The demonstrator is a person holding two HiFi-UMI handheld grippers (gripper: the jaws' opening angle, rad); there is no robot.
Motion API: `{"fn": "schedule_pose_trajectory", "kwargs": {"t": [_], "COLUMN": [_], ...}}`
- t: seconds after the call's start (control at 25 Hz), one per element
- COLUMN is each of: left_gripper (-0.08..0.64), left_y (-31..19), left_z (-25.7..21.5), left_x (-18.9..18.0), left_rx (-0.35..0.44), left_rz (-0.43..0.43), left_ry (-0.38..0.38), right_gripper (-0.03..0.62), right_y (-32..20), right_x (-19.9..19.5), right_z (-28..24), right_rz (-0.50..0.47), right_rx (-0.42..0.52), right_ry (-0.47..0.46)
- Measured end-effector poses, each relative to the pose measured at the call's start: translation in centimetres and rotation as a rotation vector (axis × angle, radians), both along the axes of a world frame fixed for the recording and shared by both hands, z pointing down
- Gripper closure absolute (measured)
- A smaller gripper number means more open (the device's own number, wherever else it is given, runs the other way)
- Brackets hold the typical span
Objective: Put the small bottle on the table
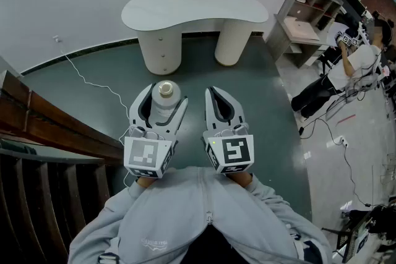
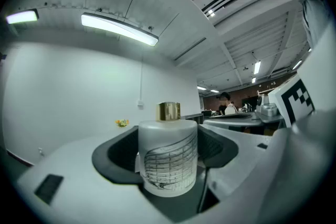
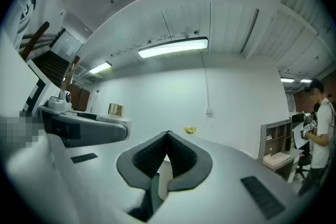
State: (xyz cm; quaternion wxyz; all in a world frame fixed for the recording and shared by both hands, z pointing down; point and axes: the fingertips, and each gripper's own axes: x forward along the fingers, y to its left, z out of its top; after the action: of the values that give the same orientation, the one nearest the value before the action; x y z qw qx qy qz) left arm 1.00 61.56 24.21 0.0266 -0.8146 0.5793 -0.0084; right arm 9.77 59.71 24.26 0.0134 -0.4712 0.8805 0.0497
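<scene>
Seemingly halfway: the left gripper [image 1: 166, 96] clasps the small bottle [image 2: 168, 157] in its jaws, the right gripper [image 1: 213, 91] has its jaws together and empty, and the desk [image 1: 204, 6] is still far ahead.

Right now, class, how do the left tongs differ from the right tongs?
The left tongs grip a frosted small bottle with a gold cap; the right tongs hold nothing. The left tongs' jaws stand wide around the bottle; the right tongs' jaws are closed, tips meeting. Both point level toward the white table.
</scene>
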Motion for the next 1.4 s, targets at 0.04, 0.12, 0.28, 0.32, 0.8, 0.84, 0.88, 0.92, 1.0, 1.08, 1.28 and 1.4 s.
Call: {"fn": "schedule_pose_trajectory", "kwargs": {"t": [0.04,0.12,0.28,0.32,0.8,0.84,0.88,0.92,1.0,1.08,1.28,1.4], "left_gripper": [0.229,0.229,0.229,0.229,0.229,0.229,0.229,0.229,0.229,0.229,0.229,0.229], "left_y": [-0.1,-0.3,-1.2,-1.6,-6.3,-6.7,-7.2,-7.7,-9.0,-10.5,-15.2,-18.5], "left_z": [-0.1,-0.3,-0.4,-0.5,-1.4,-1.3,-1.3,-1.2,-1.1,-0.8,-0.5,-0.4], "left_x": [0.3,0.9,2.0,2.2,2.0,1.9,1.8,1.7,1.5,1.0,-0.7,-1.9], "left_rx": [0.003,0.009,0.015,0.016,0.031,0.029,0.026,0.024,0.022,0.020,0.015,0.013], "left_rz": [-0.001,-0.005,-0.015,-0.019,-0.061,-0.060,-0.059,-0.057,-0.053,-0.048,-0.026,-0.012], "left_ry": [0.000,-0.001,-0.005,-0.005,-0.018,-0.016,-0.014,-0.013,-0.008,-0.004,0.001,0.004], "right_gripper": [0.566,0.566,0.566,0.566,0.565,0.565,0.565,0.565,0.565,0.565,0.565,0.565], "right_y": [-0.1,-0.3,-1.2,-1.5,-5.9,-6.4,-6.9,-7.4,-8.7,-10.2,-14.8,-18.0], "right_x": [0.3,0.9,2.1,2.3,2.4,2.4,2.3,2.2,2.0,1.5,-0.6,-2.0], "right_z": [-0.1,-0.4,-0.4,-0.4,-1.2,-1.1,-1.0,-0.9,-0.7,-0.5,-0.1,0.0], "right_rz": [-0.001,-0.003,-0.010,-0.013,-0.050,-0.047,-0.044,-0.042,-0.038,-0.033,-0.021,-0.010], "right_rx": [0.002,0.006,0.011,0.008,0.031,0.029,0.027,0.023,0.017,0.013,0.006,0.007], "right_ry": [-0.001,-0.003,-0.006,-0.009,-0.019,-0.019,-0.018,-0.017,-0.015,-0.012,-0.003,-0.001]}}
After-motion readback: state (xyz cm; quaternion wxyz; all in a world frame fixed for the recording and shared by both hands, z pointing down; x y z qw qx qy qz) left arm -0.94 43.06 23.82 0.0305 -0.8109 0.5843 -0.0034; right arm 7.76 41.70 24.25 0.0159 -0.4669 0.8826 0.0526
